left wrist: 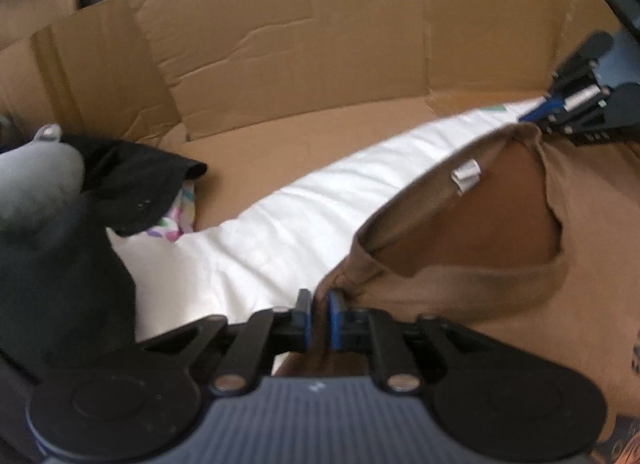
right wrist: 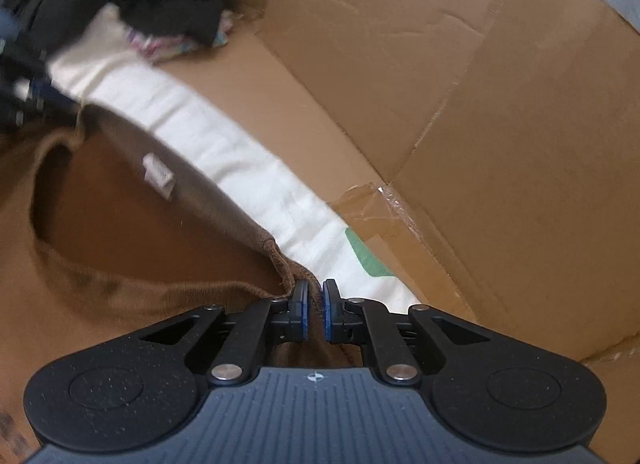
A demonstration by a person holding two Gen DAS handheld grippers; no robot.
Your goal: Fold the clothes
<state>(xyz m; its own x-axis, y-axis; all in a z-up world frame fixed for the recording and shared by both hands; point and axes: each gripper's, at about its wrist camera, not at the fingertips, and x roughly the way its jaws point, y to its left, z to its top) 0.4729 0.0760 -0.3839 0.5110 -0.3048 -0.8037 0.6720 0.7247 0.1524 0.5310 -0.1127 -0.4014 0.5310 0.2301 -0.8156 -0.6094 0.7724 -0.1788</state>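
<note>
Up close, brown shirt (left wrist: 500, 304), open neckline, small white tag (left wrist: 466, 176).

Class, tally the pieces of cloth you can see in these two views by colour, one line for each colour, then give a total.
Brown: 1, the brown shirt held at its collar by the left gripper and the right gripper.
White: 1, the white garment under it.
Black: 1, the black garment.
Multicoloured: 1, the patterned cloth.
Total: 4
</note>
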